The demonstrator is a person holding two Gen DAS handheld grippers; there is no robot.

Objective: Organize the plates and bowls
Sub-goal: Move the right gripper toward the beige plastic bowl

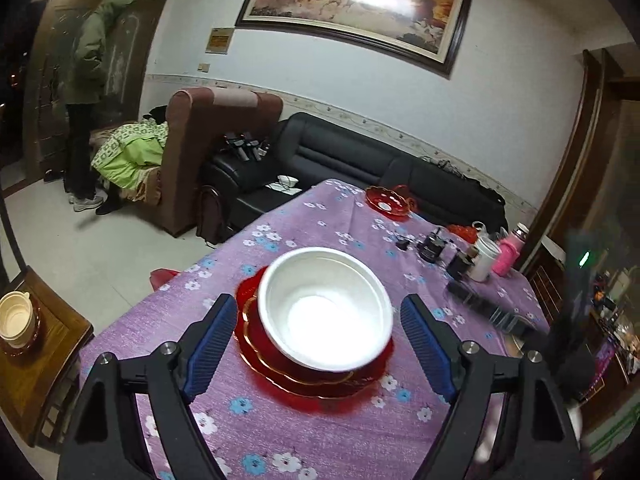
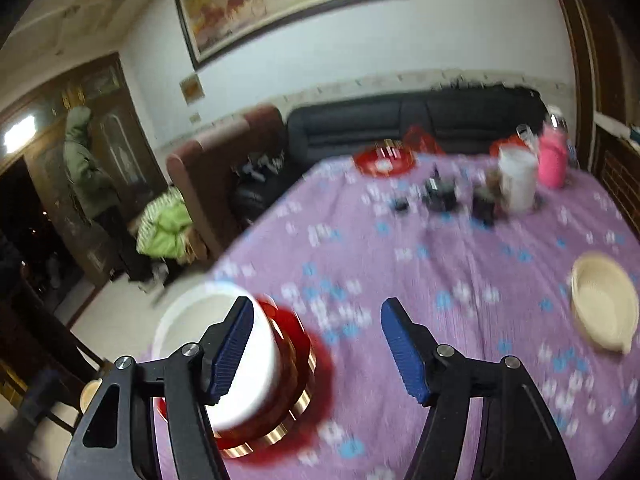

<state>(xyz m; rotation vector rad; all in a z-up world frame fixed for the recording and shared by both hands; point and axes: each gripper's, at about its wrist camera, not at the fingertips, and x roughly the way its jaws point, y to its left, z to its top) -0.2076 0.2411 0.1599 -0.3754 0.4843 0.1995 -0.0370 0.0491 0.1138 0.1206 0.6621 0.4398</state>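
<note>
Resting on a stack of gold-rimmed red plates [image 1: 304, 376], a white bowl [image 1: 325, 307] sits near the close edge of a table spread with a purple flowered cloth [image 1: 280, 432]. The left gripper [image 1: 320, 354] hangs just over the stack, its blue-padded jaws spread wide to either side of bowl and plates, gripping nothing. The right gripper [image 2: 318, 354] is likewise wide apart and empty; in its blurred view the bowl and plates lie at its left finger [image 2: 232, 350]. A cream bowl [image 2: 604, 306] lies alone on the cloth well to the right. Farther back stand a red glass dish [image 1: 390, 202], a white mug [image 1: 485, 258] and a pink bottle [image 1: 510, 254]. Another cream bowl [image 1: 16, 318] rests on a wooden side table [image 1: 36, 384] off to the left.
</note>
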